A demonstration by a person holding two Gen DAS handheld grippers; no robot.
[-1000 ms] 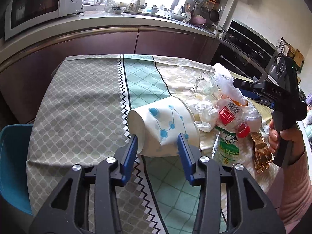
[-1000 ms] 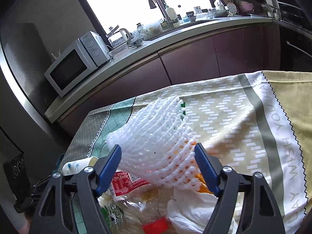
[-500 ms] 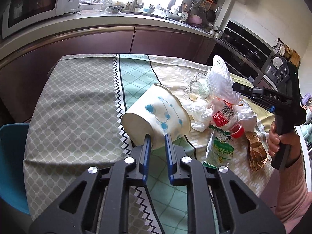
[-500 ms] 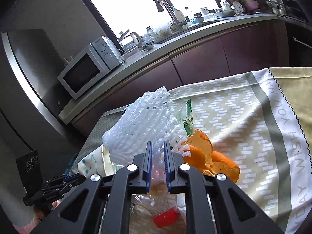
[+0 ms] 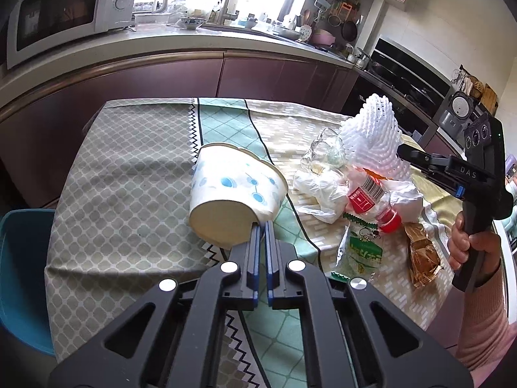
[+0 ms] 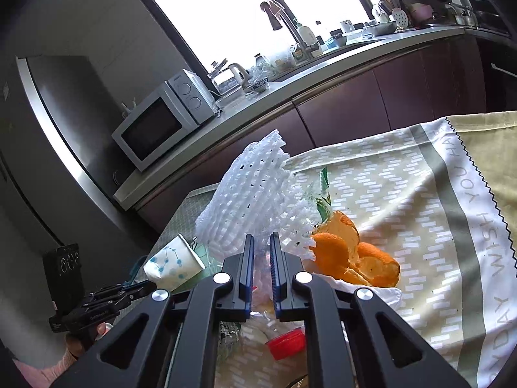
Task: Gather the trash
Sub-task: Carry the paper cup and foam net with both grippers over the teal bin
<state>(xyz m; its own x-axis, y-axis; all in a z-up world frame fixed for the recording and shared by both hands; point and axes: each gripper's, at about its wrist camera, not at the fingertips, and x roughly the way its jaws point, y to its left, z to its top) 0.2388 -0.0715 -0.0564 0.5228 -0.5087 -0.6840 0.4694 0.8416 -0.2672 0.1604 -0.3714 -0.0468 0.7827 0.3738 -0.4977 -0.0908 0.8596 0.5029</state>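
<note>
My left gripper (image 5: 262, 226) is shut on the rim of a white paper cup with blue dots (image 5: 232, 190) and holds it tilted above the tablecloth; the cup also shows in the right wrist view (image 6: 173, 263). My right gripper (image 6: 260, 242) is shut on a white foam fruit net (image 6: 255, 197) and holds it above the trash pile; the net shows in the left wrist view (image 5: 371, 139). Below lie orange peel (image 6: 352, 258), a crushed plastic bottle with a red cap (image 5: 371, 197), a green snack wrapper (image 5: 362, 249) and a brown wrapper (image 5: 421, 255).
A patterned tablecloth (image 5: 129, 194) covers the table. A blue chair (image 5: 19, 274) stands at the left. A kitchen counter with a microwave (image 5: 61, 9) runs behind. White crumpled plastic (image 5: 323, 187) and a clear crushed container (image 5: 326, 152) lie in the pile.
Both grippers have closed: the left on the cup, the right on the foam net. Both things have since been lifted off the table.
</note>
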